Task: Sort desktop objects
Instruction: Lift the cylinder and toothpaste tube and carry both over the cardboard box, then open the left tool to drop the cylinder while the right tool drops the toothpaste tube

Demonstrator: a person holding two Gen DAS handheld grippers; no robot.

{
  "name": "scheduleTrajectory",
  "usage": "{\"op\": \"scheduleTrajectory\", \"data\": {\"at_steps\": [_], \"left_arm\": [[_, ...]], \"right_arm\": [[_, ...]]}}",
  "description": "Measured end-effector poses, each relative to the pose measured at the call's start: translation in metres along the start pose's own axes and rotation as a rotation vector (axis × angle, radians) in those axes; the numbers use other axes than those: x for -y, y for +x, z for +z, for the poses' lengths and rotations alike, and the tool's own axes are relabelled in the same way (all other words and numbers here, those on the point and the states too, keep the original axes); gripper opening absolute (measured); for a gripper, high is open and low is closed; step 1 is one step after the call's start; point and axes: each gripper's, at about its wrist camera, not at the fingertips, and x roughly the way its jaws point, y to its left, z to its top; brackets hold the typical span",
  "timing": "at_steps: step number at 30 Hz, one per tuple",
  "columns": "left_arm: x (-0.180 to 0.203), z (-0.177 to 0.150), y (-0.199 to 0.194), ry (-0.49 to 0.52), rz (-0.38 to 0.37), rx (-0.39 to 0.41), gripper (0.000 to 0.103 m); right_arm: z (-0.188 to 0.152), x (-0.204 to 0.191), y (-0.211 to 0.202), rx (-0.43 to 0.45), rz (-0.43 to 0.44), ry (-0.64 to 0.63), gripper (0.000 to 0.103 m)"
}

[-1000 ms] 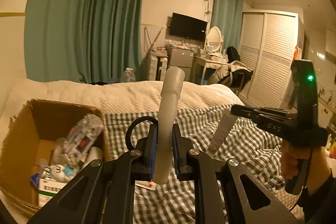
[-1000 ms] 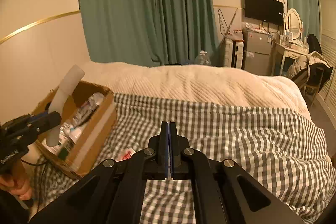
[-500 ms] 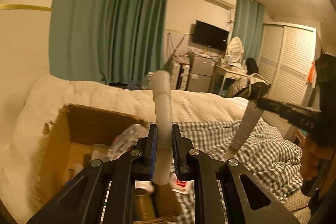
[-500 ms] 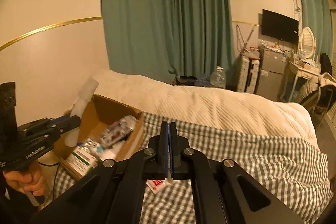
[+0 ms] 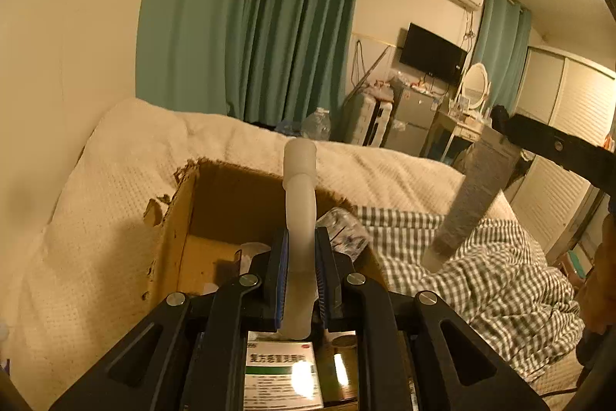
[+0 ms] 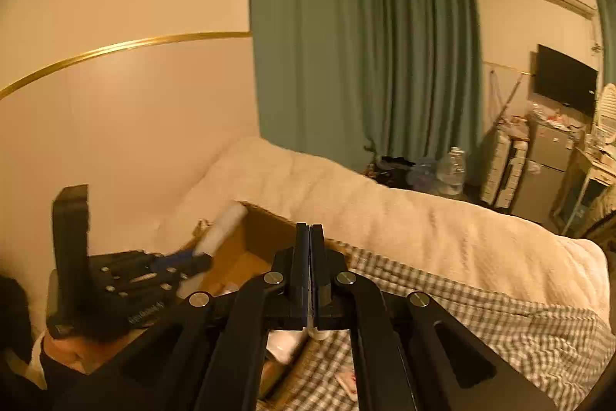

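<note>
My left gripper (image 5: 301, 249) is shut on a white tube (image 5: 299, 195) that stands upright between its pads, right above the open cardboard box (image 5: 181, 218). A medicine box (image 5: 283, 374) and other packets lie inside. My right gripper (image 6: 309, 257) is shut on a flat grey tube, seen hanging from it in the left wrist view (image 5: 469, 207) above the checked blanket (image 5: 496, 280). In the right wrist view the left gripper (image 6: 184, 262) holds the white tube (image 6: 223, 228) over the box (image 6: 261, 230).
The box sits on a bed with a cream blanket (image 5: 96, 218). A small red-and-white packet (image 6: 348, 384) lies on the checked blanket beside the box. A wall runs close on the left; curtains, a desk and a wardrobe stand behind.
Both grippers have swung left toward the box. My left gripper with the white tube now sits over the box's inside, and the right gripper with the grey tube has come closer.
</note>
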Motion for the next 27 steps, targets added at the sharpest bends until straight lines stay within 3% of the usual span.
{"op": "scheduleTrajectory", "data": {"at_steps": [9, 16, 19, 21, 22, 23, 24, 26, 27], "left_arm": [[-0.023, -0.011, 0.028, -0.005, 0.046, -0.092, 0.014], [-0.029, -0.014, 0.033, -0.039, 0.071, -0.107, 0.016], [-0.026, -0.01, 0.022, -0.044, 0.063, -0.071, 0.032], [-0.023, -0.007, 0.01, -0.056, 0.06, -0.033, 0.058], [-0.022, -0.005, 0.004, -0.062, 0.057, -0.016, 0.06], [-0.021, -0.003, -0.001, -0.066, 0.053, -0.002, 0.061], [-0.02, 0.0, -0.009, -0.07, 0.041, 0.021, 0.061], [-0.016, 0.004, -0.021, -0.069, 0.026, 0.054, 0.063], [-0.014, 0.005, -0.027, -0.065, 0.019, 0.073, 0.067]], "right_arm": [[-0.02, -0.03, 0.072, -0.092, 0.069, 0.014, 0.0], [-0.044, -0.036, 0.107, -0.17, 0.066, 0.023, 0.0], [-0.045, -0.038, 0.109, -0.166, 0.05, 0.016, 0.0], [-0.042, -0.038, 0.103, -0.153, 0.044, 0.011, 0.001], [-0.039, -0.036, 0.098, -0.141, 0.037, 0.009, 0.003], [-0.036, -0.035, 0.093, -0.13, 0.028, 0.009, 0.014], [-0.033, -0.033, 0.089, -0.114, 0.018, 0.01, 0.033], [-0.027, -0.028, 0.072, -0.059, -0.012, 0.011, 0.046], [-0.025, -0.025, 0.064, -0.042, -0.021, 0.015, 0.046]]}}
